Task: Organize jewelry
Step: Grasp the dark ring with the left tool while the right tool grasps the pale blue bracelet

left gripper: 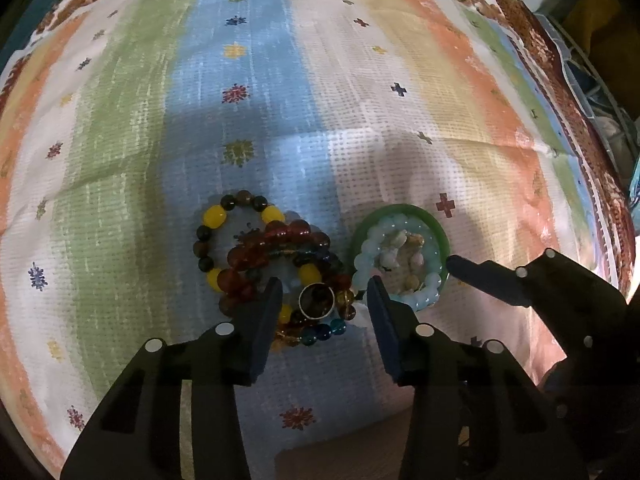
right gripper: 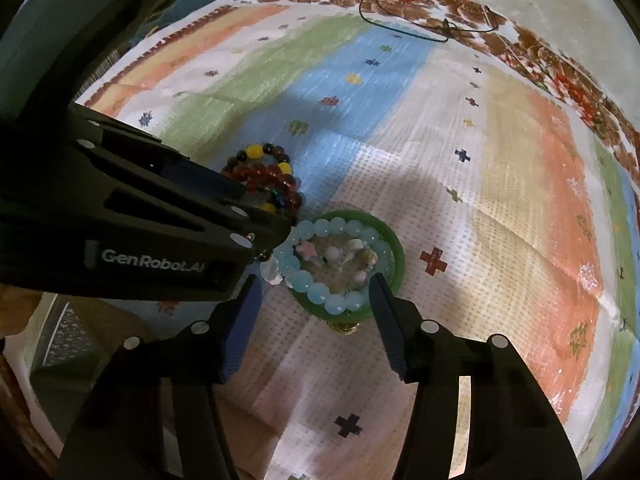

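I'm looking down my left gripper first. Its two fingers are standing apart, w/ nothing squeezed btw them. They're sitting low over a pile of bead bracelets on the cloth. A silver ring is lying on top of the pile, right in the gap btw the fingers, but the pads aren't pressing it. I can't tell if the left finger is touching the red beads next to it.

Just to the right of the pile a green bangle is lying flat on the cloth. A light blue bead bracelet is sitting inside it, and some small shell and pastel bits are lying in the middle. The right finger of my left gripper is sitting at the near-left edge of that blue bracelet.

My right gripper is also standing apart. It's straddling the near side of the green bangle and blue bracelet, one finger on each side. Its right finger is at the bangle's edge, maybe touching; the left finger is clear of it. Nothing's clamped. Something small and gold is peeking out under the bangle's near edge; can't tell what.

Everything's lying on a striped cloth w/ green, blue, white and orange bands and little flower and cross marks. Far off, near the brown flowery border, a thin black cord is lying on the cloth.
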A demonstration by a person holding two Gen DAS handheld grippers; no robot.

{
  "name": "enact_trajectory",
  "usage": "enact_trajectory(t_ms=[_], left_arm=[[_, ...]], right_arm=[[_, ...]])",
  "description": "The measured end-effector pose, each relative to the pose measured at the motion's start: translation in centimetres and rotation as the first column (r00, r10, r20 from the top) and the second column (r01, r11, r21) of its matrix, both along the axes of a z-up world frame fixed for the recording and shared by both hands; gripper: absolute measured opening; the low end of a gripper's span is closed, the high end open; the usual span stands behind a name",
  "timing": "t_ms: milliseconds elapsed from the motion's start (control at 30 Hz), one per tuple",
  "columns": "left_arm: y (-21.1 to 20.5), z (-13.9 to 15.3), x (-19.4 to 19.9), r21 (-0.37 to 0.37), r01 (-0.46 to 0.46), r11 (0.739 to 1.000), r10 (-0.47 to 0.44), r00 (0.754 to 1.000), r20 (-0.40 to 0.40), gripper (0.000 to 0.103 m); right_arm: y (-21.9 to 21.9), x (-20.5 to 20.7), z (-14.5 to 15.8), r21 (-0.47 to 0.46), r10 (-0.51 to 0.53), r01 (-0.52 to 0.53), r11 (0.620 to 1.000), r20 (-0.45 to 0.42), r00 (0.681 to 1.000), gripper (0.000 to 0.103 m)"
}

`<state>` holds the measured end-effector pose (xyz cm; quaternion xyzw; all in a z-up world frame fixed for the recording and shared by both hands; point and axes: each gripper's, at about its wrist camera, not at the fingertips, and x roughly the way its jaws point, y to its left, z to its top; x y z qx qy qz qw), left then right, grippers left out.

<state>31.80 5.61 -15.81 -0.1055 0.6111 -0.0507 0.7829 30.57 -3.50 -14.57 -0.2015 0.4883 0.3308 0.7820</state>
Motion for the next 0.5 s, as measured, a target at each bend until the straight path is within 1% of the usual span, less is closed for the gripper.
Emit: enact_trajectory(t_ms=[33,133,200,267,300,333,367,400,500], left_arm=[[-0.1,-0.02,0.03,-0.001,0.003,1.0,-0.003,1.0,0.0,0.04],[-0.14,-0.07,0.04,-0.006,0.004,1.0,-0.004,1.0,0.001,0.038],[-0.13,-0.3,0.0,-0.007,0.003,1.0,-0.003,1.0,-0.005,0.032],[-0.18,-0.5,-0.13,-0.009,0.005,1.0,-0.005,1.0,-0.007,0.031],[-0.16,-0.52,-0.17,-0.01,0.008,1.0,-0.008,1.0,-0.003,0.03],[-0.07,-0.53,-0.14,-0.007,0.007,1.0,-0.007,1.0,-0.004,0.027],[0.07,-0.57,-0.1,-0.001,0.002,1.0,-0.002,1.0,-0.009,0.022],[0.25,-0.58,-0.09,-0.004,-0.005,1.0,0.005,1.0,-0.01,0.018],[0.3,-0.64,-0.16,-0.005,-0.001,1.0,0.001,1.0,-0.005,0.018]], right_arm=[[0.05,0.01,-0.16,-0.006,0.002,-0.002,1.0,0.0,1.0,0.05],[0.02,0.22,-0.49,-0.013,0.0,0.0,1.0,-0.004,1.0,0.048],[0.0,0.33,-0.6,-0.017,-0.001,0.001,1.0,0.0,1.0,0.046],[0.06,0.41,-0.66,-0.019,-0.002,0.002,1.0,0.002,1.0,0.044],[0.08,0.46,-0.68,-0.019,-0.002,0.003,1.0,0.004,1.0,0.042],[0.09,0.47,-0.72,-0.018,-0.002,0.002,1.0,0.003,1.0,0.039],[0.09,0.46,-0.71,-0.018,-0.002,0.002,1.0,0.004,1.0,0.038],[0.07,0.46,-0.7,-0.017,-0.002,0.002,1.0,0.005,1.0,0.038],[0.17,0.41,-0.67,-0.02,0.002,-0.001,1.0,0.014,1.0,0.035]])
